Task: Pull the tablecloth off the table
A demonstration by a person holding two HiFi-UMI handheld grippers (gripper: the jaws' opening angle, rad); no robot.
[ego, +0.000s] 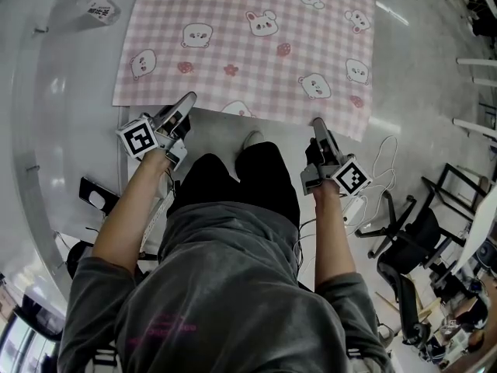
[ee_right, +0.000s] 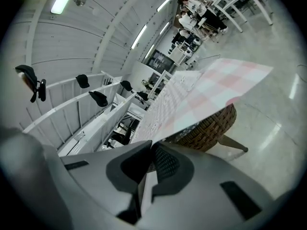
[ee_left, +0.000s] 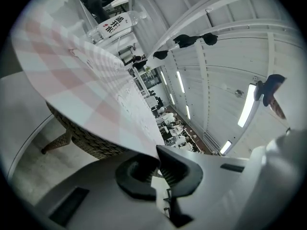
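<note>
Low in the head view, the left gripper (ego: 189,99) and the right gripper (ego: 317,123) are each clamped shut on the near hem of the tablecloth (ego: 248,45), one close to each near corner. From both, the cloth runs away toward the top of the frame, spread over the wicker table (ee_right: 211,126). Any pull must come toward the bottom edge, both hands evenly.

Black Chinese characters are printed on the white-and-red label of the clear plastic bottle (ee_left: 115,25), at eleven o'clock in the left gripper view; they are too small to be read with certainty.
</note>
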